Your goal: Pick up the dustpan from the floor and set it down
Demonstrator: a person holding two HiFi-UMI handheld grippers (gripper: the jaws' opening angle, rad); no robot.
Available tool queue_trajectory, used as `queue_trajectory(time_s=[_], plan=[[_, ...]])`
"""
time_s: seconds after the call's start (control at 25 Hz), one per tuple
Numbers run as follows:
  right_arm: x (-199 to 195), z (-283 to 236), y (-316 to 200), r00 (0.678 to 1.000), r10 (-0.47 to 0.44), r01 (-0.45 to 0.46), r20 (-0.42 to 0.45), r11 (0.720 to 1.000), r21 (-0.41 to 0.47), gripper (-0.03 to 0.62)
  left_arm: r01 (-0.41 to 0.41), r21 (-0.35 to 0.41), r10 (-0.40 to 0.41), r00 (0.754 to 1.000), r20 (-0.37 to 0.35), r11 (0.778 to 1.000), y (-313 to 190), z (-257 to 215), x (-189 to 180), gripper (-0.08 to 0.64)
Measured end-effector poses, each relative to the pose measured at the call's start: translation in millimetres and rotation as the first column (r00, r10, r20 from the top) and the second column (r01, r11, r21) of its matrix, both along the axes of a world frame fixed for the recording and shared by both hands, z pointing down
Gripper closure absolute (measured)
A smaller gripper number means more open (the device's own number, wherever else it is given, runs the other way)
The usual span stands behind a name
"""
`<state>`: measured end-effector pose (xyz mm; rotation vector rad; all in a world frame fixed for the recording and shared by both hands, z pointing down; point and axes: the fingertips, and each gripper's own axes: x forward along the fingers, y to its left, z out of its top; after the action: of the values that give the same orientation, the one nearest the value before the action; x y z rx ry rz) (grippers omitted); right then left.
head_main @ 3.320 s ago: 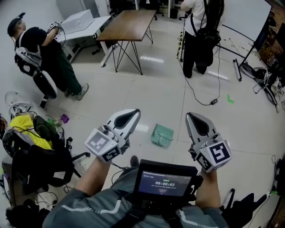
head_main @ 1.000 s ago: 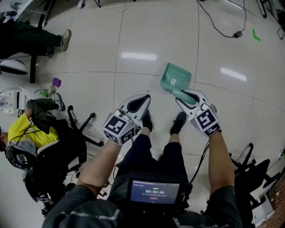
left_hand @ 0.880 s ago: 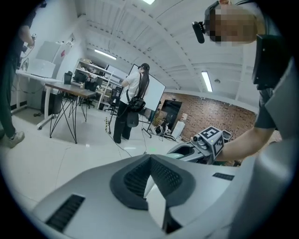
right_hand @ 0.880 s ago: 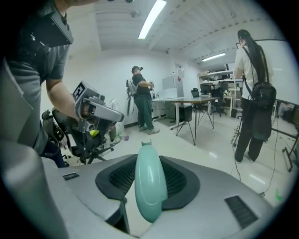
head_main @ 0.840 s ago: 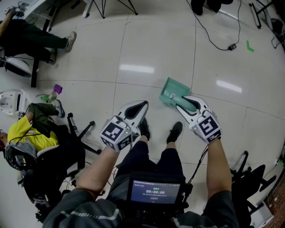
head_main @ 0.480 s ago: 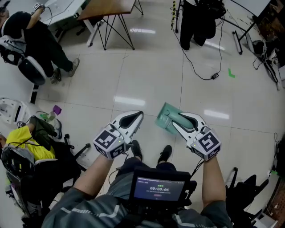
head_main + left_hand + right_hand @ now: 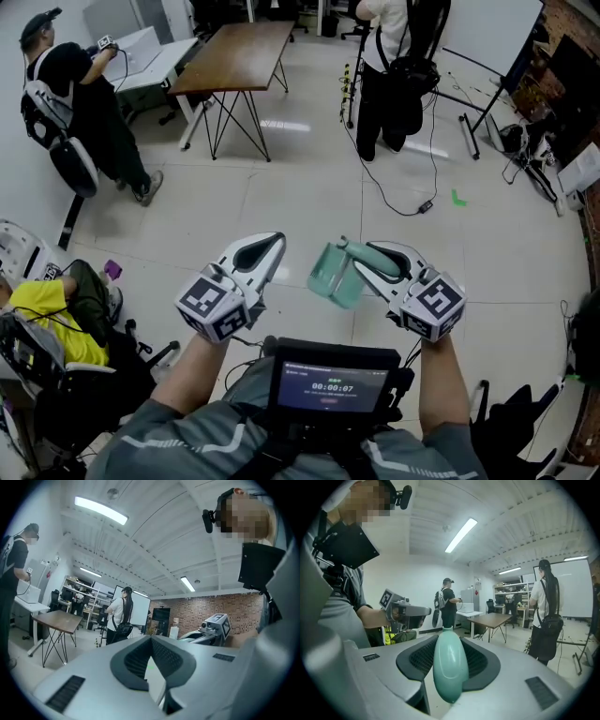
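Observation:
A mint-green dustpan (image 7: 328, 272) hangs in the air in front of me, pan end pointing left and away. My right gripper (image 7: 367, 255) is shut on its rounded handle (image 7: 450, 667), which fills the gap between the dark pads in the right gripper view (image 7: 449, 641). My left gripper (image 7: 272, 244) hovers beside it to the left, apart from the dustpan; its tips meet with nothing between them (image 7: 151, 638). Each gripper shows in the other's view: the right gripper (image 7: 213, 623) and the left gripper (image 7: 405, 609).
A brown table (image 7: 239, 56) on thin black legs stands ahead. One person (image 7: 84, 103) works at a white desk on the left, another (image 7: 384, 75) stands at the back near a whiteboard (image 7: 497, 33). A black cable (image 7: 412, 202) crosses the floor. A chair with a yellow cloth (image 7: 47, 323) stands at my left.
Both grippers have risen from near the floor to chest height. The dustpan has come up off the tiles in the right gripper. The head view has tilted up and shows more of the room.

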<state>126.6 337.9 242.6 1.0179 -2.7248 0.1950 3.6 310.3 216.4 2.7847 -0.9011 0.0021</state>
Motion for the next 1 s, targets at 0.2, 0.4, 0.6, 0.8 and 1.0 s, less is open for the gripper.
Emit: queue_trajectory(time_s=[0.2, 0.4, 0.6, 0.8, 1.0], plan=[[-3.9, -25.3, 3.1, 0.999, -0.002, 0.001, 0.032, 1.0, 0.029, 0.436, -0.01, 0.021, 0.01, 1.0, 0.01, 1.0, 10.2, -14.0, 1.2, 0.528], [-14.0, -24.6, 10.7, 0.999, -0.016, 0.015, 0.039, 1.0, 0.02, 0.436, -0.024, 0.011, 0.024, 1.0, -0.001, 1.0, 19.6, -12.1, 2.1, 0.528], [-13.4, -20.3, 21.3, 0.999, -0.027, 0.026, 0.028, 0.999, 0.026, 0.436, -0.025, 0.036, 0.024, 0.999, 0.04, 0.999, 30.1, -2.3, 8.6, 0.528], [-11.1, -18.9, 23.9, 0.999, -0.027, 0.026, 0.036, 0.999, 0.021, 0.436, -0.04, 0.035, 0.038, 0.998, 0.045, 0.999, 34.9, -1.8, 11.1, 0.528], [-18.9, -21.0, 13.1, 0.999, -0.022, 0.021, 0.04, 1.0, 0.018, 0.436, -0.034, 0.028, 0.032, 0.998, 0.045, 0.999, 24.7, 0.7, 0.7, 0.528]])
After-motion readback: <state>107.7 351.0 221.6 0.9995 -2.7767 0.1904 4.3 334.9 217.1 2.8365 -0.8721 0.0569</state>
